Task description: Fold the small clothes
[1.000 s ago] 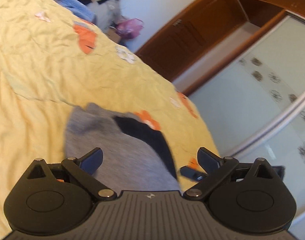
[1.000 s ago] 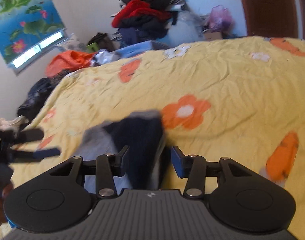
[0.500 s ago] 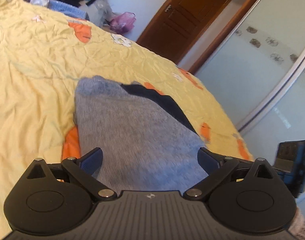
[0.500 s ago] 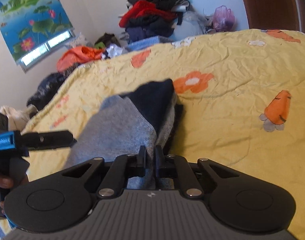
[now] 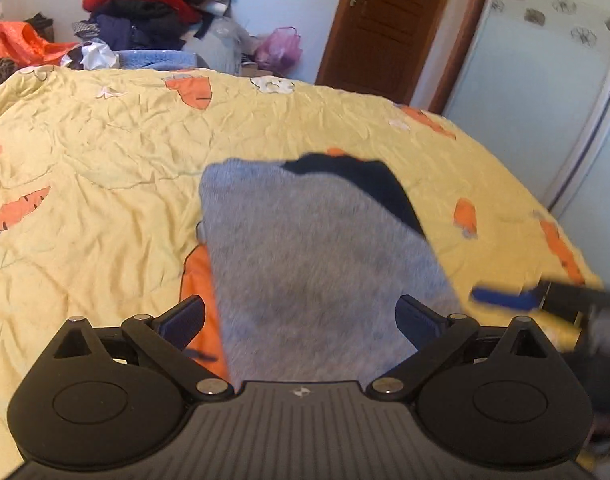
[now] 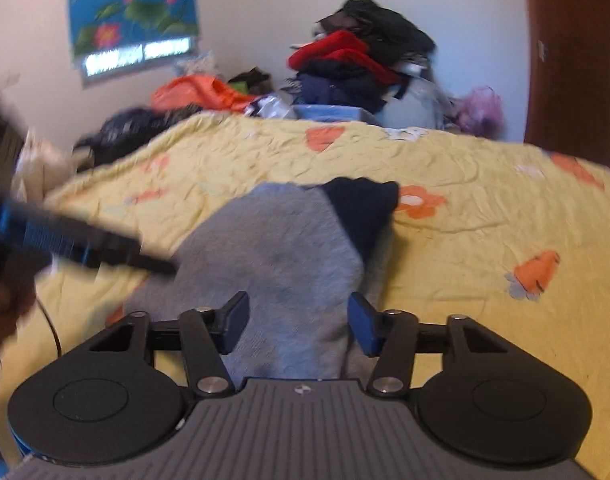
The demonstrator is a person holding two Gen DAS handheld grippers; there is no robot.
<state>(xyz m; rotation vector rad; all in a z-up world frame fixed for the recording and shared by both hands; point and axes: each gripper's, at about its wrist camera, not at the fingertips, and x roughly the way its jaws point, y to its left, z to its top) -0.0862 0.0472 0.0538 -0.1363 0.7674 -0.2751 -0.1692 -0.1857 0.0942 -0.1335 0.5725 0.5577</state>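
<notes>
The grey sock (image 5: 313,264) lies flat on the bed (image 5: 105,168) between both spread grippers: left (image 5: 301,316) wide, right (image 6: 299,322) opening, neither touching it.

One grey-navy garment (image 5: 321,264), two claws (image 5: 301,316) (image 6: 298,322), one bedspread (image 5: 105,168).

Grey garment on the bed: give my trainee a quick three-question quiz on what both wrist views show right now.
1. True or false: the grey garment lies on the yellow bedspread.
2. What colour is the garment's far corner panel? A red, B dark navy, C green.
3. Fill in: the right gripper has its pads ____ the garment's fabric.

Key: 1 true; 2 B; 3 apart from (its jaws are opening, cloth between them unpinched).
</notes>
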